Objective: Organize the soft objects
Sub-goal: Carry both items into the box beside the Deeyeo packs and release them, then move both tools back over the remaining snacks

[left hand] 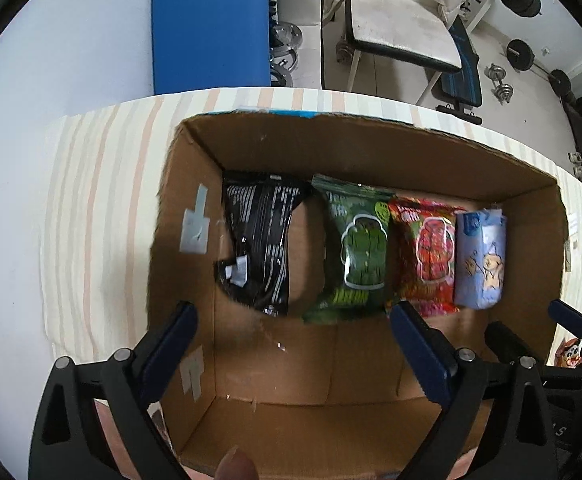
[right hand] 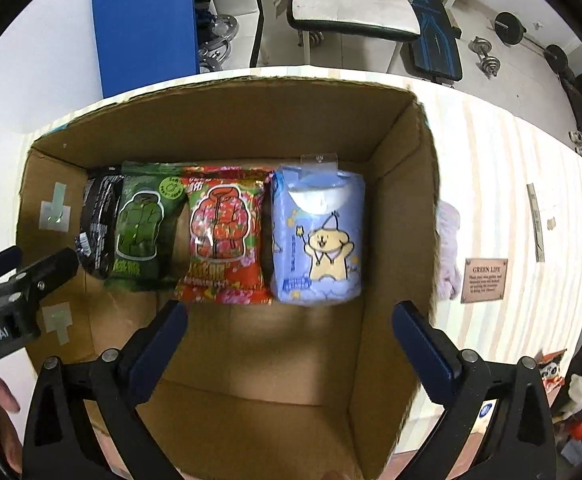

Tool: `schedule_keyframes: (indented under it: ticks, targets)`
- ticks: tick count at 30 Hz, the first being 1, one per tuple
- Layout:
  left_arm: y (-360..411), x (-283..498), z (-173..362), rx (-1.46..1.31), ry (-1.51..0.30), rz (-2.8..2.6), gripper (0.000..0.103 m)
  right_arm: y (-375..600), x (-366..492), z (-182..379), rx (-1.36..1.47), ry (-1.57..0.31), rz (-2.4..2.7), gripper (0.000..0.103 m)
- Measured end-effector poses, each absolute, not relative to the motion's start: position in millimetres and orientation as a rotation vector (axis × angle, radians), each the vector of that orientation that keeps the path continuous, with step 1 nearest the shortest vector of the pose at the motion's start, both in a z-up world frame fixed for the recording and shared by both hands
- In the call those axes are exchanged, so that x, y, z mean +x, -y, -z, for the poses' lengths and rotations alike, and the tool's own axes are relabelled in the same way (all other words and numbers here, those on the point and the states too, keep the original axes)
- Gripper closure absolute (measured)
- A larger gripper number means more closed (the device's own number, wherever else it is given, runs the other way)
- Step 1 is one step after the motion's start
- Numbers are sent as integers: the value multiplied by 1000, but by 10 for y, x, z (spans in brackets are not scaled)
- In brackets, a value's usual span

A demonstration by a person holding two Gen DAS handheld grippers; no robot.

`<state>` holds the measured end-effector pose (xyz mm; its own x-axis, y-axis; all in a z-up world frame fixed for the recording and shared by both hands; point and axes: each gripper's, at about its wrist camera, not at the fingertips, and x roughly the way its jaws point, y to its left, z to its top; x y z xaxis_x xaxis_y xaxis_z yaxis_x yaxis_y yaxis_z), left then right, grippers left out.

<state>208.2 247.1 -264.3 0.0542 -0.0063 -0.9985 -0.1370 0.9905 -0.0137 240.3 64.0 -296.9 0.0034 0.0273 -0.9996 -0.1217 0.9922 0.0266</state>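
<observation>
An open cardboard box (left hand: 371,148) (right hand: 219,120) stands on a striped tablecloth. Along its far wall lie several soft packs in a row: a black pack (left hand: 257,240) (right hand: 97,220), a green pack (left hand: 355,248) (right hand: 143,224), a red floral pack (left hand: 427,252) (right hand: 225,236) and a light blue bear pack (left hand: 481,256) (right hand: 319,236). My left gripper (left hand: 295,324) is open and empty above the box's near half. My right gripper (right hand: 291,324) is open and empty, just in front of the blue pack. The left gripper shows at the left of the right wrist view (right hand: 47,268).
A fluffy lilac object (right hand: 449,248) lies on the cloth right of the box, next to a brown label card (right hand: 485,280). More items lie at the table's right corner (right hand: 551,372). Beyond the table are a chair (right hand: 355,4), a blue board (right hand: 147,24) and dumbbells (right hand: 485,54).
</observation>
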Motion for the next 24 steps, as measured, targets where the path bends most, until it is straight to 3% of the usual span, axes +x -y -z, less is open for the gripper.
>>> schedule_keyframes:
  ticks: [24]
  targets:
    - [-2100,880,1442,-95,-1284,-91,4,-439,1150,1547,-34,-1323,-222,0]
